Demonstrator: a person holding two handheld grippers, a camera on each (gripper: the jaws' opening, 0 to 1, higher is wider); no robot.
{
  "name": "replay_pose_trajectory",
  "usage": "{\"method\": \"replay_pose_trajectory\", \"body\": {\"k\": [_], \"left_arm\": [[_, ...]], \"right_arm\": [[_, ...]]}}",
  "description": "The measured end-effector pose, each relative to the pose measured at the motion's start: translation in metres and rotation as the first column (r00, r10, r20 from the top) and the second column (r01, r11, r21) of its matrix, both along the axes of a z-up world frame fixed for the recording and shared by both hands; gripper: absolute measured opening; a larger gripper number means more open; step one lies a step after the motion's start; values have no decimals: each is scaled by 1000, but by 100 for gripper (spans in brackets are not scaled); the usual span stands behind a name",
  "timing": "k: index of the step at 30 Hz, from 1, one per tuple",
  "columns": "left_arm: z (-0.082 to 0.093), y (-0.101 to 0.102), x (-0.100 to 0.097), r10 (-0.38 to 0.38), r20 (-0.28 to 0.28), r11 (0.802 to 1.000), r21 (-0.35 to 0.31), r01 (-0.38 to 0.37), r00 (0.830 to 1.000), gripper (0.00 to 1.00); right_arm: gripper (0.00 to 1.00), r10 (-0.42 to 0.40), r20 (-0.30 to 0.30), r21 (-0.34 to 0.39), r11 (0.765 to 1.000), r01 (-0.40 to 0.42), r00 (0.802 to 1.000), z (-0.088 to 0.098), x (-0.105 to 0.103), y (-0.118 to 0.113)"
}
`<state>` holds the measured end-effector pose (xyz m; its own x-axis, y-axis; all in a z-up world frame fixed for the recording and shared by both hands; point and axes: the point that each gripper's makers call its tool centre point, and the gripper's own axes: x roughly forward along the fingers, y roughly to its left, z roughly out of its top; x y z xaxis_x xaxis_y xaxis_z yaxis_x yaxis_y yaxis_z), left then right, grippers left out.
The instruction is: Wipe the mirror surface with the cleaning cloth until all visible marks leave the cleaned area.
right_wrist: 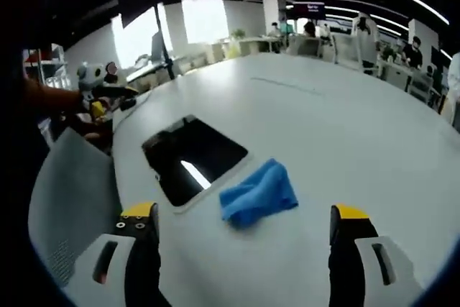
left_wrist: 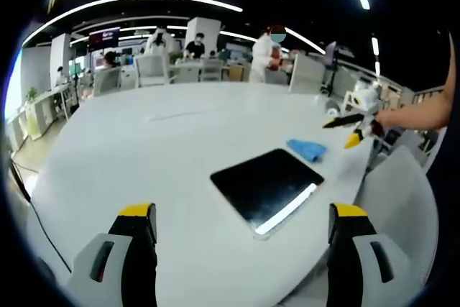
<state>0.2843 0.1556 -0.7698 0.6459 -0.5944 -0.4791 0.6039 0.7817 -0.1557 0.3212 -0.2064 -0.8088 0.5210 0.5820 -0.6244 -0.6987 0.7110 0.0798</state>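
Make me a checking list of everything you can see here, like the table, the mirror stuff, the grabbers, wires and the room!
Surface: a big white table, rounded at its edge.
Job's things: the mirror lies flat on the table, dark, reflecting a ceiling light. The blue cloth lies bunched beside it, apart from both grippers.
Clutter: nothing seen on the table besides a faint line far off.
Grippers: left gripper open, above the table's near edge, holding nothing. Right gripper open, holding nothing, the cloth just ahead of it.
Cables: a dark cable hangs past the table's left side.
Surroundings: a grey chair by the table; an office with desks, chairs, people and strip lights.
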Motion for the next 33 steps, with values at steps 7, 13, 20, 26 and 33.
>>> {"method": "replay_pose_trajectory", "body": {"k": [7, 13, 20, 26, 33], "left_arm": [[-4, -2, -7, -12, -3, 1000, 9, 12, 1000, 100], [-6, 1, -10, 0, -9, 1000, 8, 0, 1000, 100], [-4, 2, -11, 0, -4, 1000, 11, 0, 1000, 100], [-4, 1, -15, -15, -15, 1000, 23, 16, 1000, 100], [-1, 1, -12, -13, -9, 1000, 25, 13, 1000, 100]], "right_arm": [[100, -28, 12, 35, 999, 27, 1000, -3, -16, -7], [100, -5, 28, 13, 1000, 4, 1000, -4, -24, -4], [100, 18, 17, 14, 1000, -18, 1000, -5, -27, 4], [100, 11, 21, 21, 1000, -12, 1000, -3, -26, 2], [100, 2, 5, 38, 999, -3, 1000, -6, -30, 1]]}}
